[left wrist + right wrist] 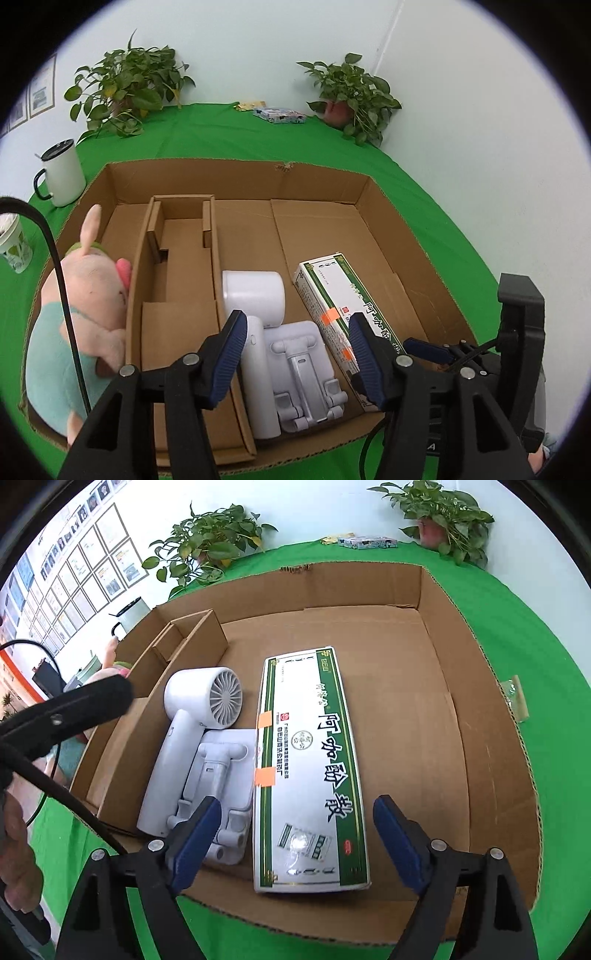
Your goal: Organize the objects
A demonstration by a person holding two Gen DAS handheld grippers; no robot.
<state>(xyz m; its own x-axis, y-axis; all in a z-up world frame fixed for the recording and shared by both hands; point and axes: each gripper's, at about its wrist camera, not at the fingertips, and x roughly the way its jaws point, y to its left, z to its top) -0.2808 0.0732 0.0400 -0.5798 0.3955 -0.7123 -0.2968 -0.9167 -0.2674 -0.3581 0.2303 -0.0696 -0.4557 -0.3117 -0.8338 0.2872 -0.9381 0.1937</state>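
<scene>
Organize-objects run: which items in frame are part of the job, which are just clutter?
Job:
- cardboard tray
- green-and-white box, lying in the tray
- white hair dryer
- white folding stand
- plush pig, left compartment
- left gripper and right gripper, both open, holding nothing

Lying about:
- two potted plants
- white mug
- paper cup
- small packs by the wall

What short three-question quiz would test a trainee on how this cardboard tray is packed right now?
1. True or false: the plush pig lies in the same compartment as the hair dryer.
2. Which item sits between the hair dryer and the green-and-white box?
3. Is the right gripper A) shut on the box or B) open above it?

Key: 1 false; 2 the white folding stand; 3 B.
</scene>
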